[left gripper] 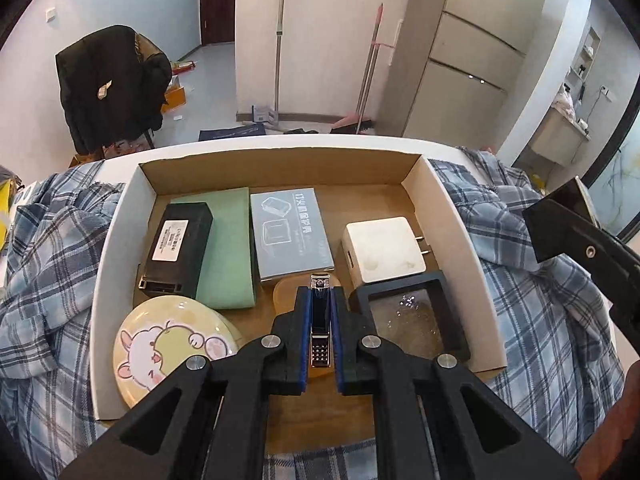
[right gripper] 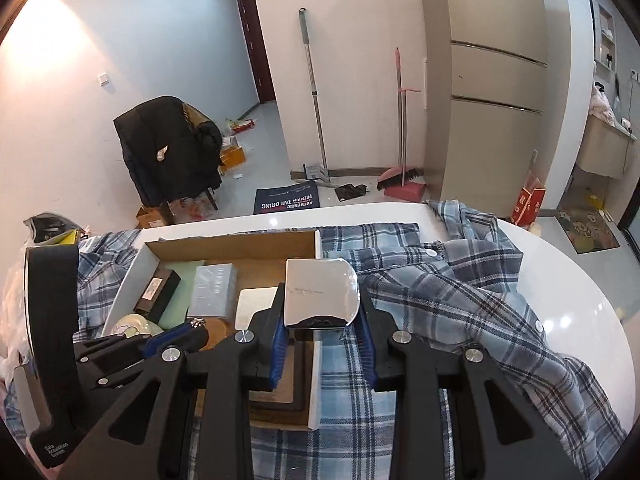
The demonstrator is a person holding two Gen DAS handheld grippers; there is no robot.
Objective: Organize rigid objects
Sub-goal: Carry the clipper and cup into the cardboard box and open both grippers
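Your nail clipper [left gripper: 320, 322] is chrome and slim, pinched lengthwise in the left tool [left gripper: 320, 300], over the open cardboard box [left gripper: 448, 208]. At 11 o'clock from it lies the black block [left gripper: 176, 250]; at 1 o'clock, the white charger [left gripper: 382, 250]. Your right tool [right gripper: 322, 312] clamps a shiny metal plate [right gripper: 320, 294].

White table [right gripper: 580, 280] under plaid shirt [right gripper: 460, 280] and cardboard tray [left gripper: 452, 208].

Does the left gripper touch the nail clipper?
Touching. In the left wrist view, both pads of the left gripper press the sides of the nail clipper.
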